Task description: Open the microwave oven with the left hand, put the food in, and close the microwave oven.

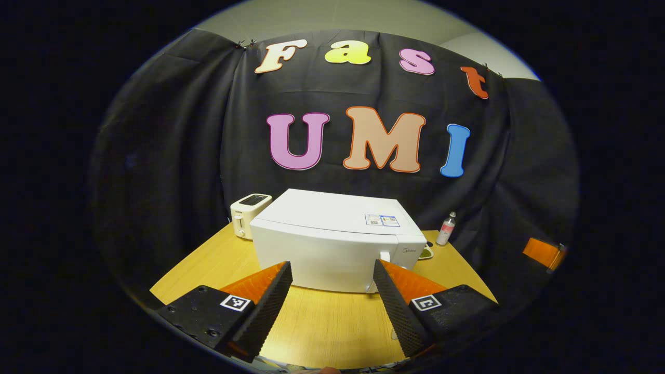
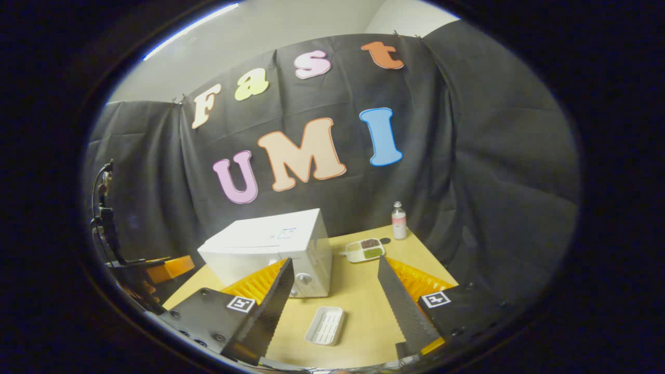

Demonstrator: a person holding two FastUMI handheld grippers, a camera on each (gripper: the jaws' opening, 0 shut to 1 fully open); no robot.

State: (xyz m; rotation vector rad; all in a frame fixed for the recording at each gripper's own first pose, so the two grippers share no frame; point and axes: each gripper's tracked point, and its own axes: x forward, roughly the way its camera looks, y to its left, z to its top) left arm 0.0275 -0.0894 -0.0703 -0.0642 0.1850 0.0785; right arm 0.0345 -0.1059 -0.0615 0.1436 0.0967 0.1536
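The microwave oven (image 1: 332, 244) stands closed in the middle of the tabletop (image 1: 332, 322). The left claw (image 1: 332, 298) is wide open and empty, in front of the door and not touching it. The right claw (image 2: 332, 306) is also open and holds nothing. The food seems to be the divided dish (image 2: 365, 250) just beside the oven's right side; a white tray (image 2: 325, 325) lies nearer.

One risk, I think: the handle edge (image 1: 383, 258) is slim, so the fingers may slip off it. A hard pull could also slide the light oven toward the toaster (image 1: 248, 214) or the bottle (image 1: 446, 228).
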